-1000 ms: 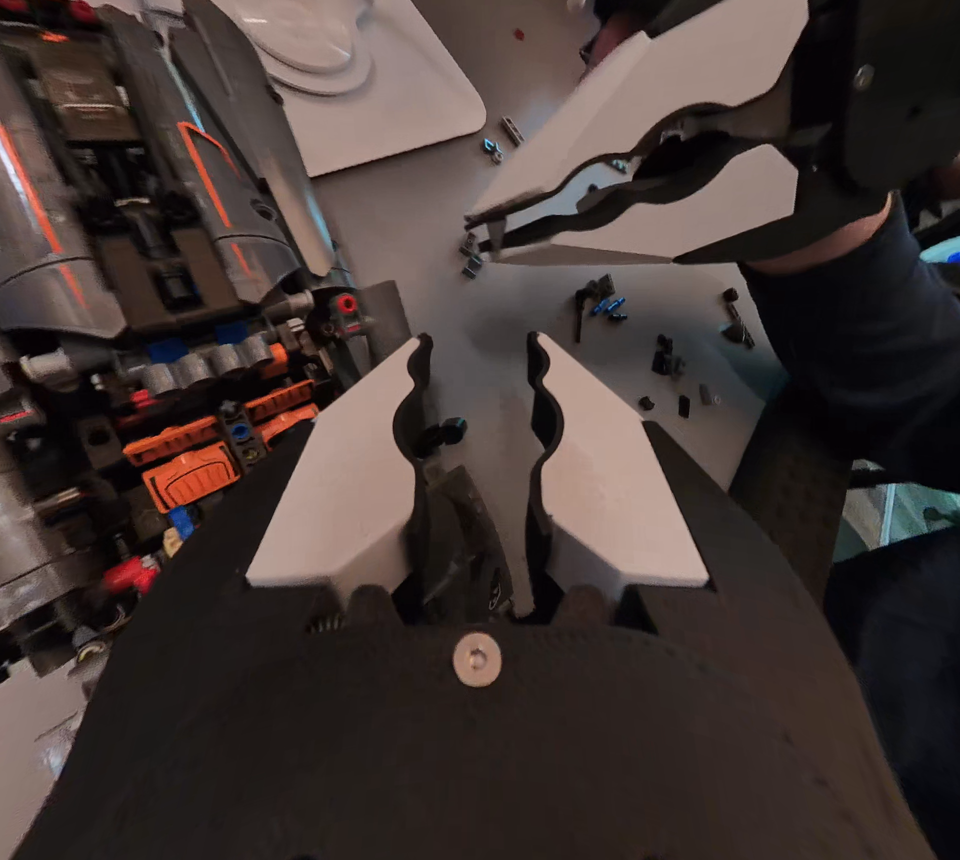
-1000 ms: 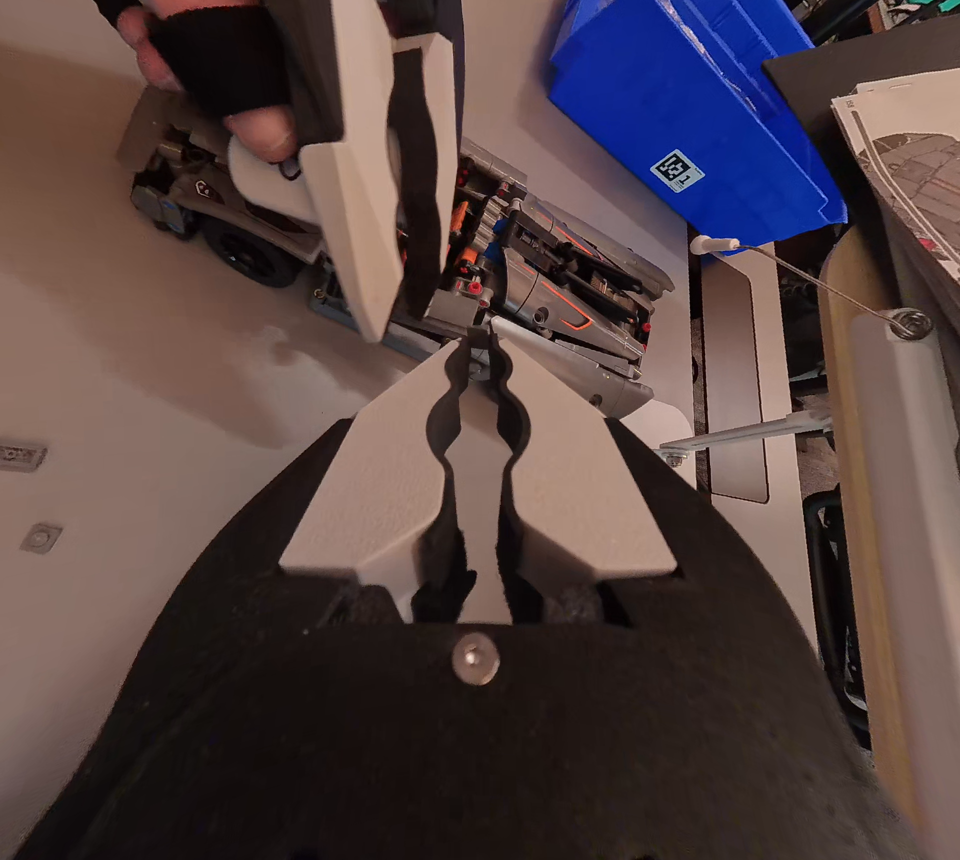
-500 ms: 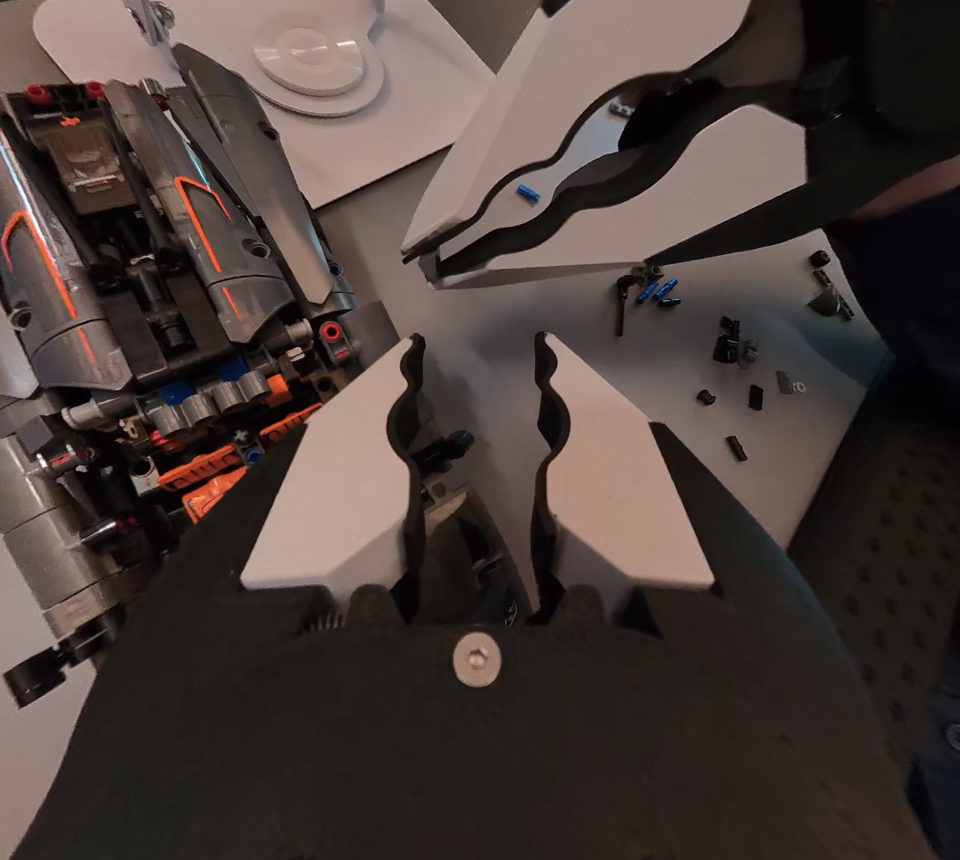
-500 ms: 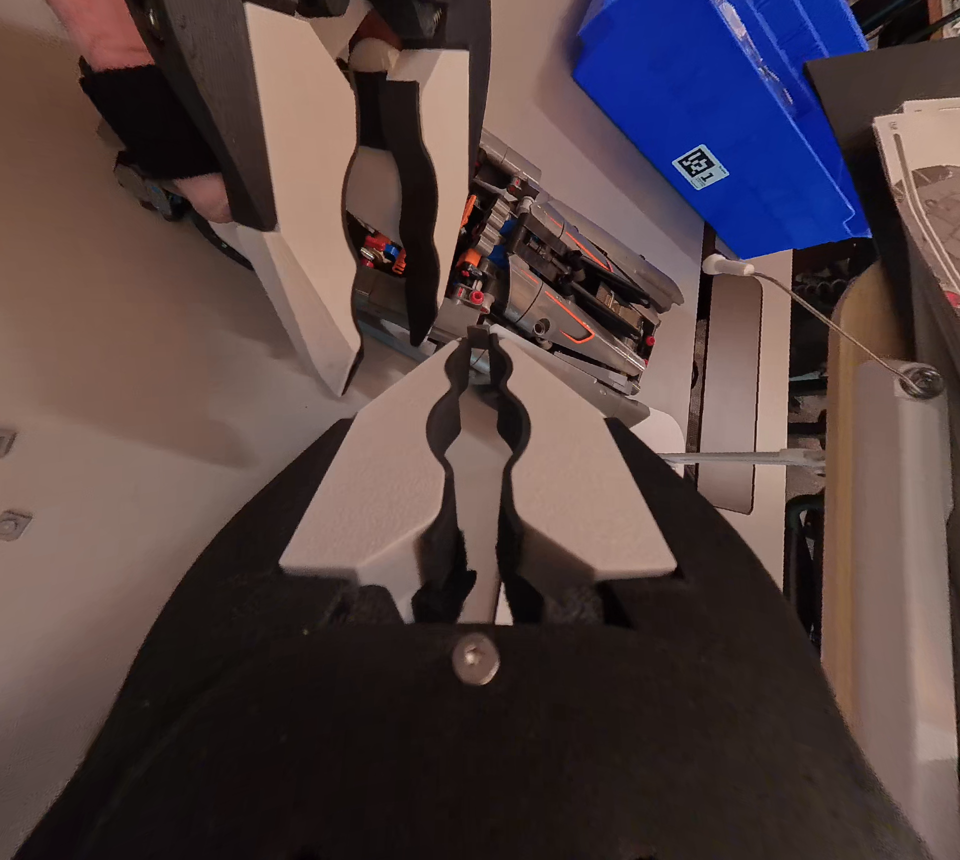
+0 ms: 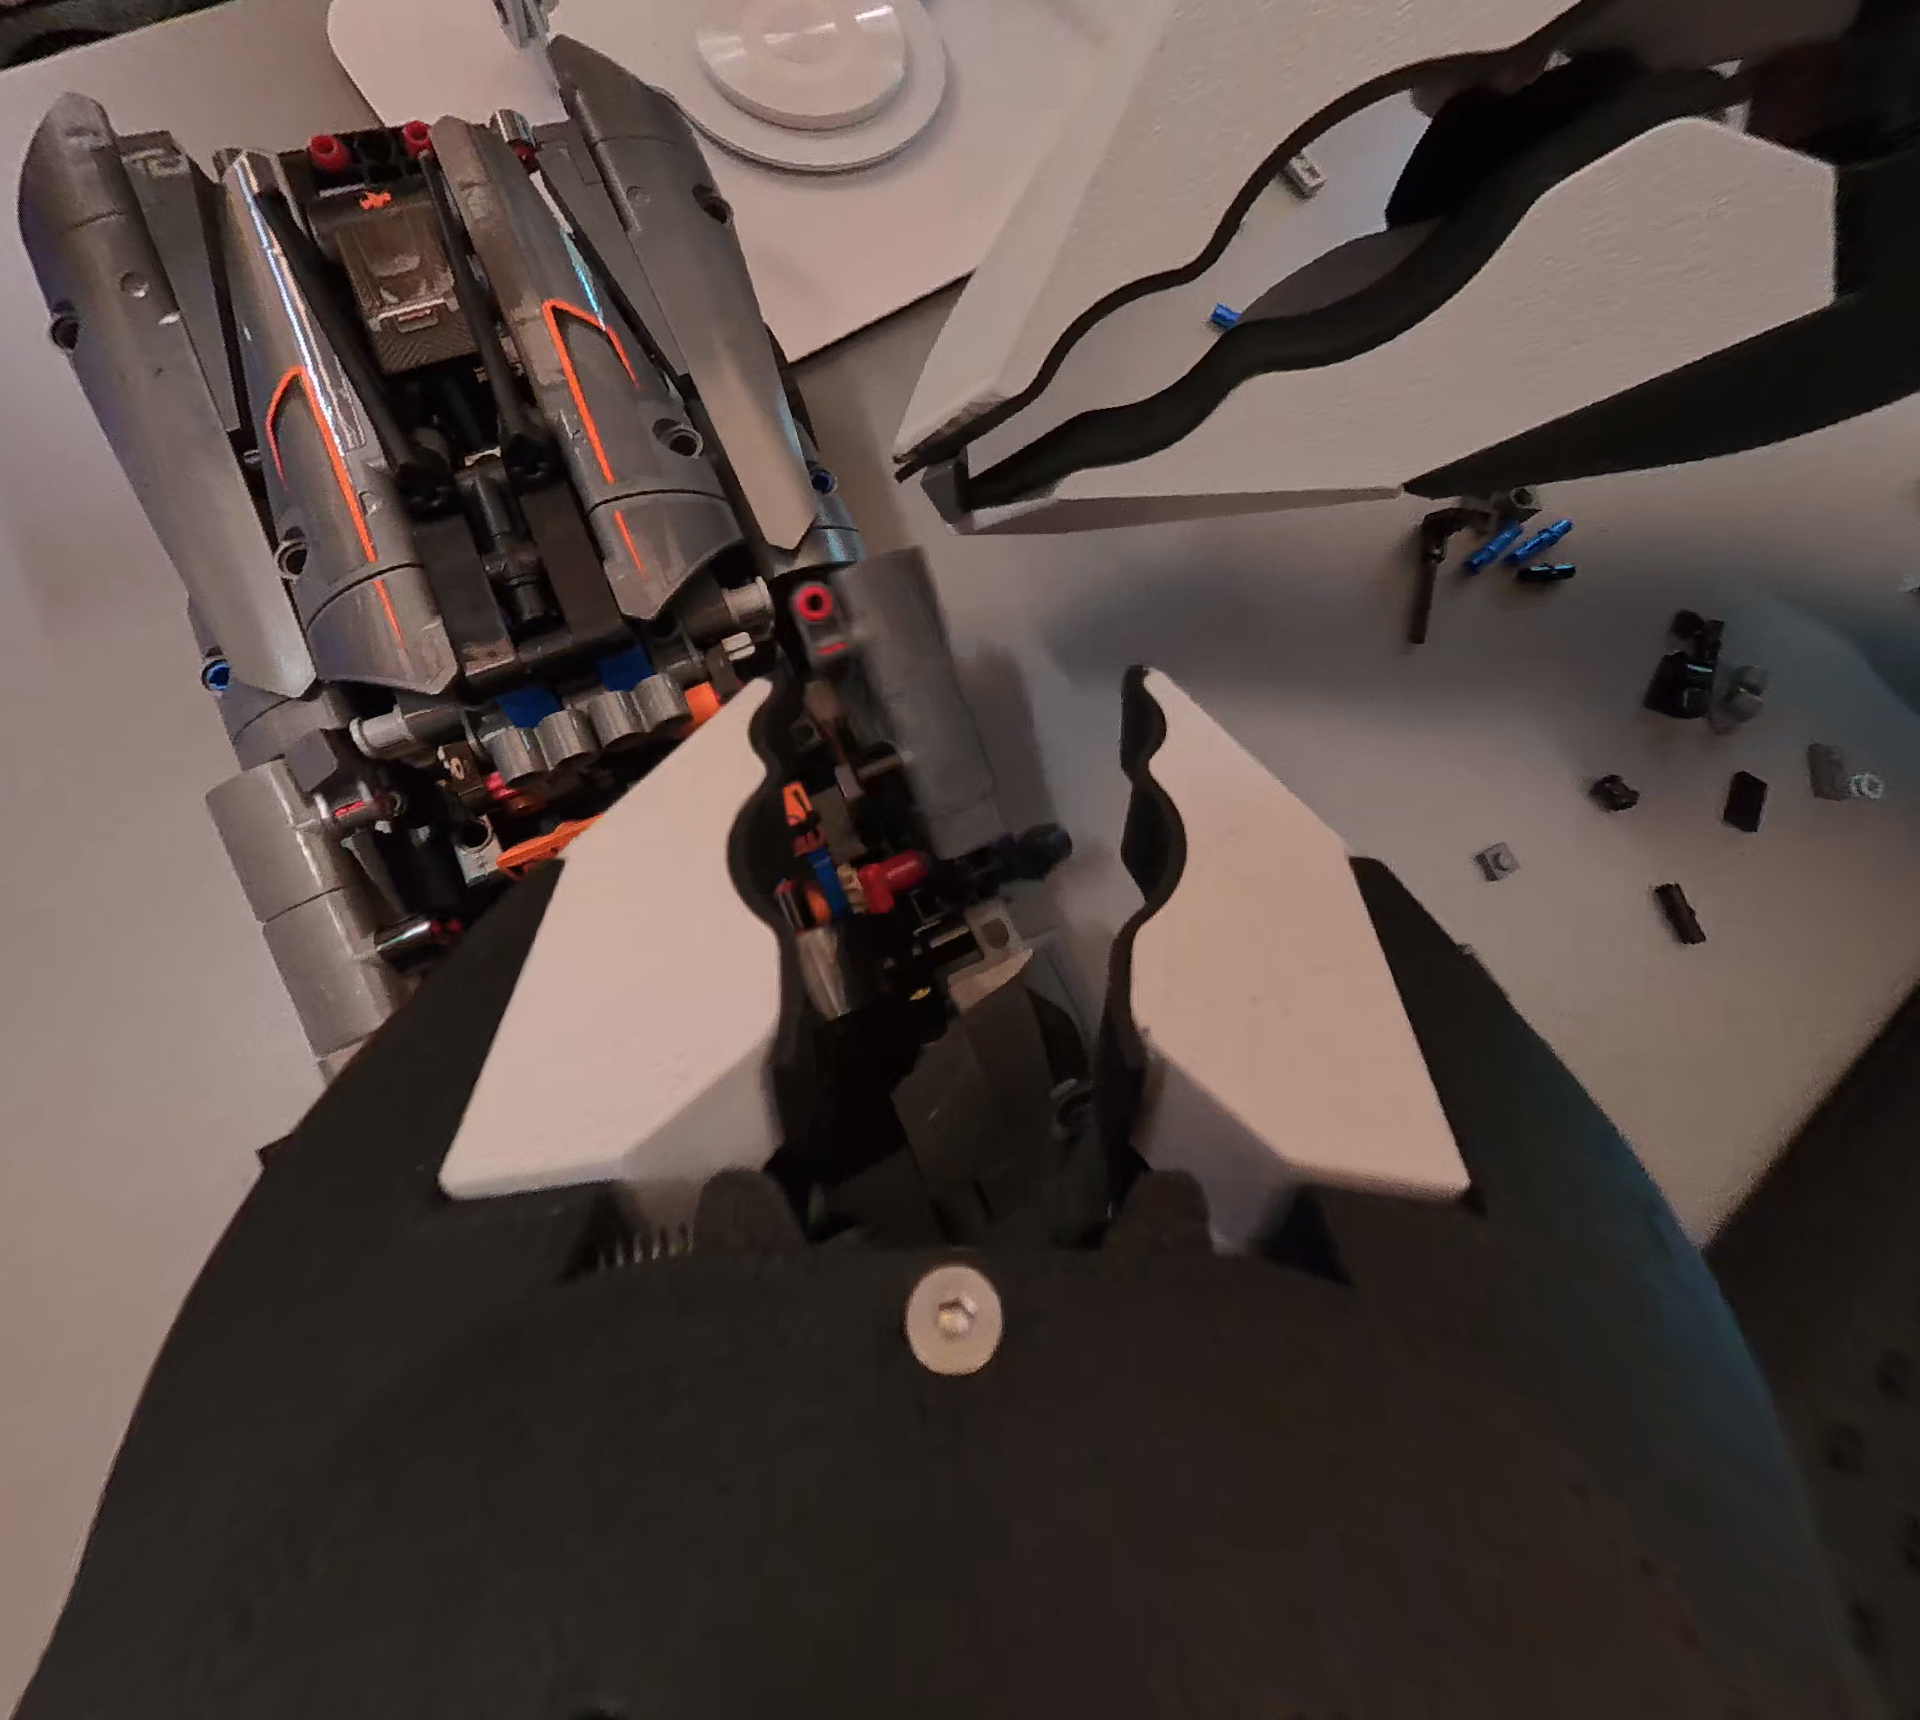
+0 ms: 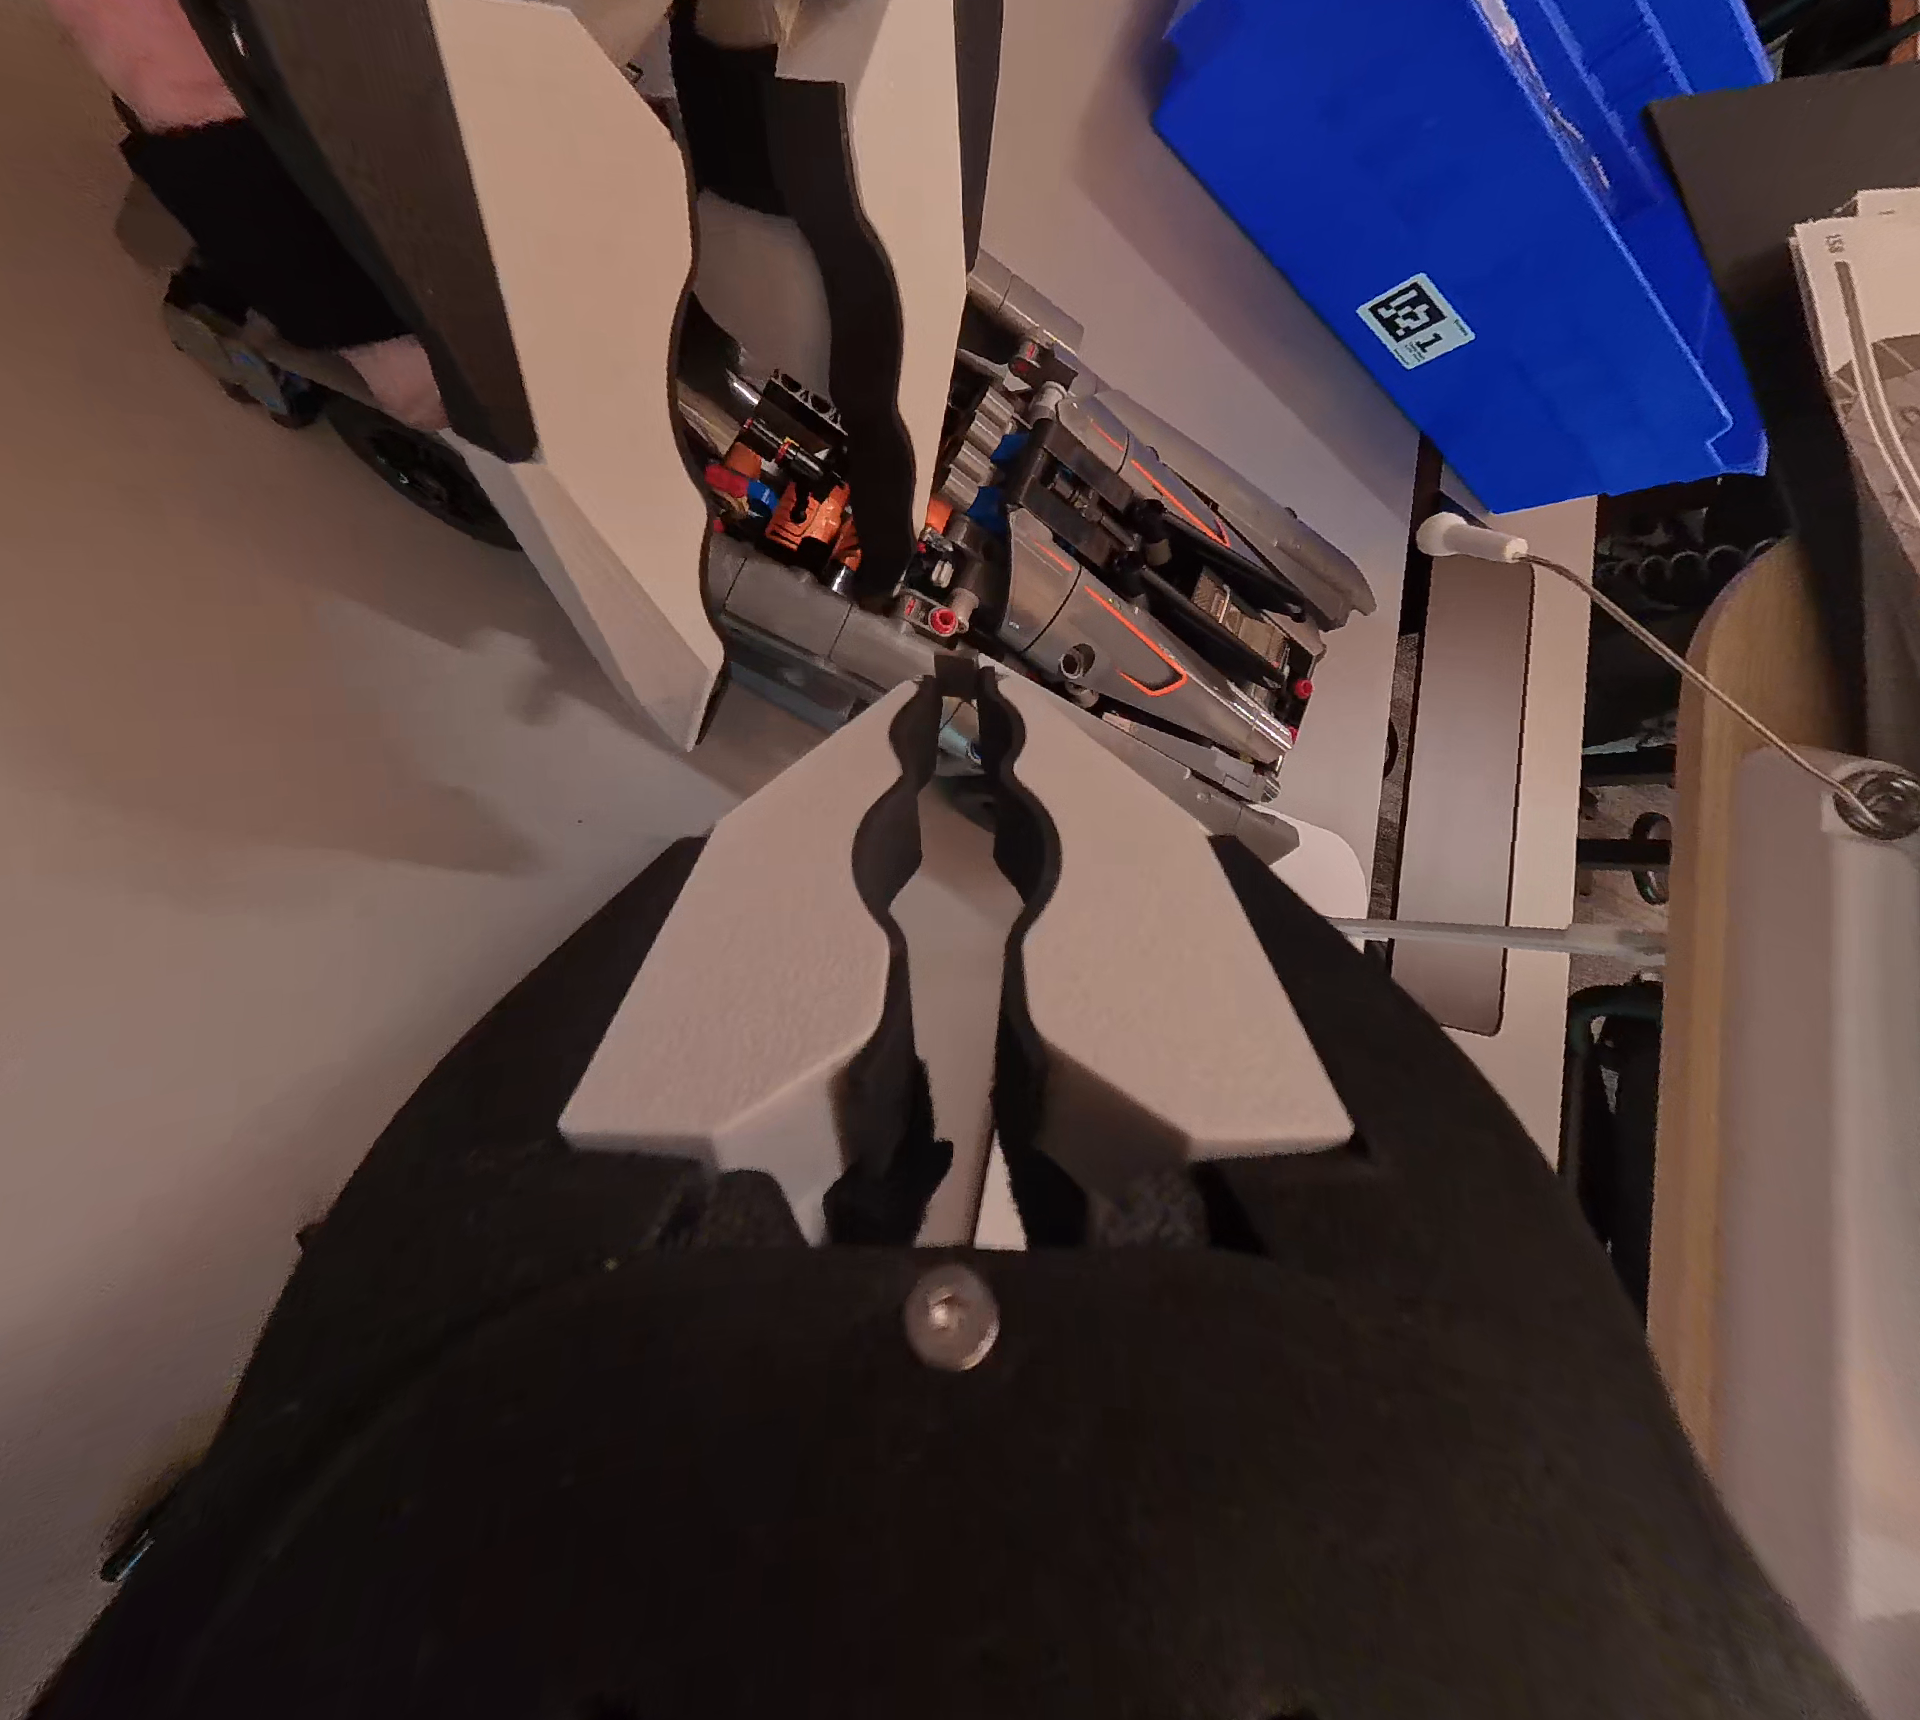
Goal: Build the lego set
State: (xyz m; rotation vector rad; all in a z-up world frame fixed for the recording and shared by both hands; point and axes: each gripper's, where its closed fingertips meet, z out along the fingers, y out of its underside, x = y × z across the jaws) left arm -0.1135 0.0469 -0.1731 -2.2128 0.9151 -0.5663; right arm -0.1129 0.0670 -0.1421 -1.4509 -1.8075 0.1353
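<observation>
The grey lego car [image 5: 416, 444] with orange stripes lies on the white table; it also shows in the right wrist view [image 6: 1143, 590]. My left gripper [image 5: 951, 683] is open and empty, its jaws straddling the car's open middle with black, orange and red parts. In the right wrist view the left gripper [image 6: 795, 642] hangs over the car. My right gripper [image 6: 956, 681] is shut on a small dark lego piece [image 6: 954, 668], tips close to the car's side. It shows in the left wrist view [image 5: 920, 475] just right of the car.
Loose blue pins [image 5: 1517, 548] and small black and grey pieces [image 5: 1688, 683] lie on the table to the right. A white stand base [image 5: 810, 60] sits behind the car. A blue bin [image 6: 1455, 164] and an instruction booklet [image 6: 1870, 340] lie beyond it. Left and right tips are no more than a few centimetres apart.
My left gripper has moved over the car, so its open jaws now straddle the car's middle. My right gripper, still shut on the small piece, has come closer to the car's side.
</observation>
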